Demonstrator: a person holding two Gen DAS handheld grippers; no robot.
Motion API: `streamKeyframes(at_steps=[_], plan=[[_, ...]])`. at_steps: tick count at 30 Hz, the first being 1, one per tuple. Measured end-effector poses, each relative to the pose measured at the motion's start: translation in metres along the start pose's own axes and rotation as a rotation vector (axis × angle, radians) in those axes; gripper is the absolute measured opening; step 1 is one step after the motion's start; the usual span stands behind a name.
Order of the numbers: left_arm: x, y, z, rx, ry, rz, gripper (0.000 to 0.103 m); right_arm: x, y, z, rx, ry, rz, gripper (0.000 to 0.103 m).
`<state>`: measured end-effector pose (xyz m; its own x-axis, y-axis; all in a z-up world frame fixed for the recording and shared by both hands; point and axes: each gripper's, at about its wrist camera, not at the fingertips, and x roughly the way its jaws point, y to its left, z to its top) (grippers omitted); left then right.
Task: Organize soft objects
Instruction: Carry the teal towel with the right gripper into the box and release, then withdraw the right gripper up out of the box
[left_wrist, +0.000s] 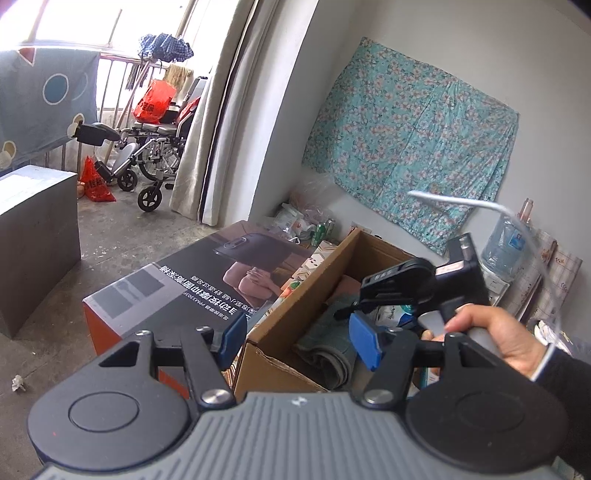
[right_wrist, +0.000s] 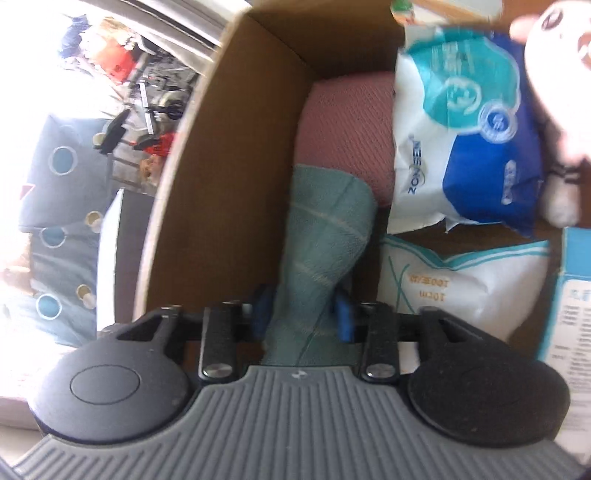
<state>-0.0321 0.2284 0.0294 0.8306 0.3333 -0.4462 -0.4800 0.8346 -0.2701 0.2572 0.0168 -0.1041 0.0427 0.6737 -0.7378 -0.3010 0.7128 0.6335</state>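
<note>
Right wrist view: the right gripper (right_wrist: 303, 310) is clamped on a rolled green towel (right_wrist: 325, 236), which lies along the cardboard box (right_wrist: 207, 192) wall, touching a pink towel (right_wrist: 343, 129); bagged packs (right_wrist: 465, 133) fill the other side, apparently to keep soft goods together. Left wrist view: the left gripper (left_wrist: 301, 338) hovers above the box's near corner, fingers apart, holding nothing, likely waiting to assist.
</note>
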Motion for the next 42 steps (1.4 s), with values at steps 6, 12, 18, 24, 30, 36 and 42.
streamKeyframes(at_steps=[6,12,18,24,30,36,42], plan=[[-0.007,0.005,-0.002,-0.006,-0.011,-0.009,0.064,-0.055,0.006,-0.013,-0.08,0.077,0.037,0.056],[-0.01,0.012,-0.003,-0.03,-0.005,-0.007,0.064,-0.053,-0.007,-0.039,-0.025,0.247,-0.04,0.059],[-0.014,0.012,-0.006,-0.014,-0.005,-0.006,0.064,-0.036,-0.02,-0.044,0.026,0.204,-0.073,0.058],[-0.014,0.011,-0.01,-0.008,0.015,-0.012,0.065,-0.028,-0.028,-0.041,0.09,0.199,-0.037,0.058],[-0.022,0.004,-0.013,0.01,0.013,-0.04,0.073,-0.053,-0.023,-0.049,0.061,0.203,0.026,0.066],[-0.039,-0.012,-0.013,0.039,-0.006,-0.105,0.083,-0.138,-0.017,-0.078,-0.009,0.09,0.177,0.075],[-0.061,-0.044,-0.019,0.078,-0.041,-0.225,0.096,-0.252,-0.046,-0.121,-0.052,-0.106,0.271,0.078]])
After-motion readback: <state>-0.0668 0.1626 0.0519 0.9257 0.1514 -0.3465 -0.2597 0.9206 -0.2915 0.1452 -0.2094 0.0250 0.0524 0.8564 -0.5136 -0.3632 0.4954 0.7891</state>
